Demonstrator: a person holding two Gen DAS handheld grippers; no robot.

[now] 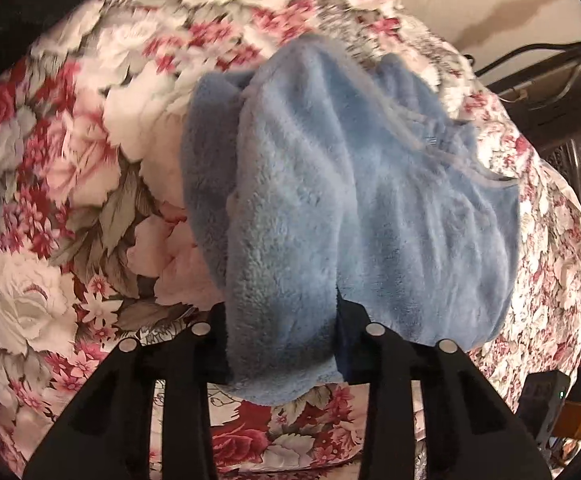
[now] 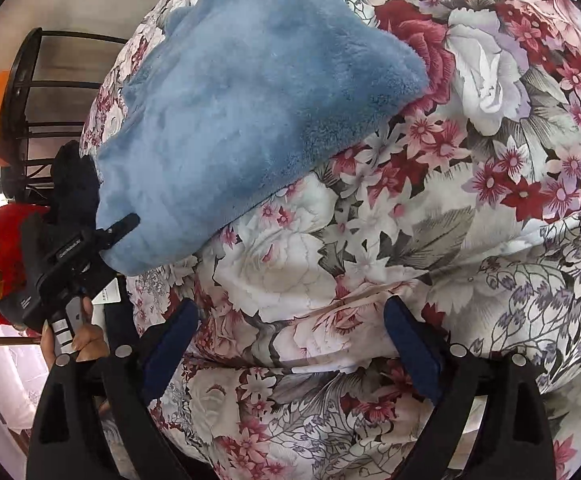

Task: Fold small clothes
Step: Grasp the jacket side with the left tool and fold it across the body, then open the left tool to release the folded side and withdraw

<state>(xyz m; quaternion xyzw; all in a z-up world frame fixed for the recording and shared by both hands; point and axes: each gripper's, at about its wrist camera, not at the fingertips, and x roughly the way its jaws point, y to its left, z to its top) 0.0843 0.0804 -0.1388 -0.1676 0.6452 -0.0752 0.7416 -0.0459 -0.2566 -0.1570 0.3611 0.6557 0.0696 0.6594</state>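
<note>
I have the left claw [image 1: 282, 320] clenched on a bunched edge of the blue fleece [image 1: 350, 184], and the fabric fills the gap between the fingers, so the grip looks firm. I hold it by that edge because a soft, floppy piece like this only folds cleanly if one end is carried while the bulk trails behind. From the right wrist view the left claw [image 2: 120, 226] bites the lower left corner of the fleece [image 2: 250, 112], and the cloth drapes up and away over the floral bedspread [image 2: 490, 200], its far corner resting on the spread.

The right claw [image 2: 290, 332] is released, fingers spread wide with nothing between them, only the bedspread below. It sits near the fleece but apart from it. I judge it is kept open so it can take a second edge; a one-sided lift would let the fleece sag and twist. The fold itself is not yet made.
</note>
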